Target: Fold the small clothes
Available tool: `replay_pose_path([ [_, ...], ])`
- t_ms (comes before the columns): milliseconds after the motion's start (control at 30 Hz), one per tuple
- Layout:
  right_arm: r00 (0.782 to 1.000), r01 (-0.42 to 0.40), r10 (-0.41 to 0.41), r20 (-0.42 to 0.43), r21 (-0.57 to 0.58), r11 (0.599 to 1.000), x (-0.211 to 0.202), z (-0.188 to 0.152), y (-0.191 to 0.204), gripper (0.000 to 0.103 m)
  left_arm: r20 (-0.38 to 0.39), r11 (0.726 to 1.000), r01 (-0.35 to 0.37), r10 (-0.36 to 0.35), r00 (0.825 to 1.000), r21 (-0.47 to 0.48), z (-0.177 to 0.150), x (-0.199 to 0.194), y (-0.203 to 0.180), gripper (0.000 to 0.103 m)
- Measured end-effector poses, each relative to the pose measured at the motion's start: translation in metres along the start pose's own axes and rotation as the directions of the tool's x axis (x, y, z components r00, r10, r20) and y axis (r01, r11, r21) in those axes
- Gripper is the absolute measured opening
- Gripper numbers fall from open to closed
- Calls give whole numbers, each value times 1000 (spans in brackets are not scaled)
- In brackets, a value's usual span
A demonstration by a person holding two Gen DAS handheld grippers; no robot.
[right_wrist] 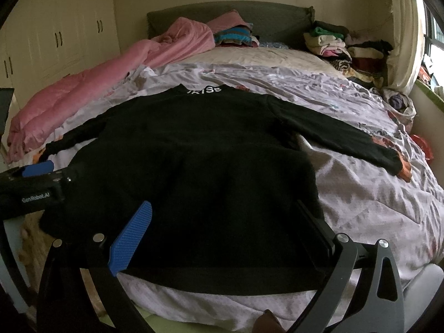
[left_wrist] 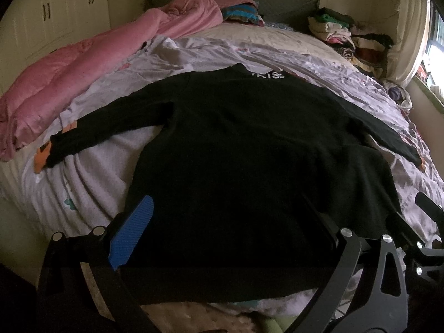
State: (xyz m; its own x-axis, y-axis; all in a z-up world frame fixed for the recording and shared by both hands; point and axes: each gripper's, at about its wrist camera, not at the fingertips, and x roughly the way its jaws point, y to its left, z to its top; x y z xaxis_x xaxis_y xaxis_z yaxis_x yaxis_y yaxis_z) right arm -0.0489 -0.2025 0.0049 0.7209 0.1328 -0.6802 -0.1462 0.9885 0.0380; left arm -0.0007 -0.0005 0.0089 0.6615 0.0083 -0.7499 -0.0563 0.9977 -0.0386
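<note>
A: Black and matte, soft knit by the look of it: the sweater [left_wrist: 249, 149] lies flat on the pale lilac bedsheet [left_wrist: 91, 183], which is crumpled into fine ridges.

B: Which way does it run?

A: Its long axis goes from six o'clock to twelve o'clock in both wrist views. The hem is nearest the cameras, the collar farthest, with white lettering [right_wrist: 205, 91] across the neck. The sleeves spread out toward nine and three o'clock, each ending in an orange cuff [right_wrist: 405, 168].

B: And the grippers?

A: The left gripper [left_wrist: 227, 222] stands wide apart over the hem, holding nothing. One finger carries a blue ribbed pad [left_wrist: 130, 236] at seven o'clock; the other finger is dark against the dark cloth, so its edge is hard to trace. The right gripper [right_wrist: 227, 227] is likewise spread wide and empty, with the same waffle-textured blue pad [right_wrist: 130, 238]. Whether the tips touch the fabric I can't say.

B: What else is on the bed?

A: A puffy pink quilt [left_wrist: 83, 77], quilted in long channels, runs along the ten o'clock side. A grey padded headboard [right_wrist: 277, 19] sits at twelve, and a loose heap of folded clothes [right_wrist: 338, 44] is stacked at two o'clock. Cream cupboard doors [right_wrist: 55, 36] with dark handles fill the eleven o'clock wall.
</note>
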Motion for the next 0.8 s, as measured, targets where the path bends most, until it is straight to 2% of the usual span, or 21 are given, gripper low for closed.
replay_pose_path([
  [400, 1000, -20, 20, -7, 12, 1000, 18, 11, -4, 99, -26, 1000, -2, 3, 1000, 7, 4, 21, -6, 94],
  [800, 1000, -6, 6, 5, 58, 998, 37, 31, -22, 99, -25, 1000, -6, 7, 1000, 29, 29, 41, -17, 94],
])
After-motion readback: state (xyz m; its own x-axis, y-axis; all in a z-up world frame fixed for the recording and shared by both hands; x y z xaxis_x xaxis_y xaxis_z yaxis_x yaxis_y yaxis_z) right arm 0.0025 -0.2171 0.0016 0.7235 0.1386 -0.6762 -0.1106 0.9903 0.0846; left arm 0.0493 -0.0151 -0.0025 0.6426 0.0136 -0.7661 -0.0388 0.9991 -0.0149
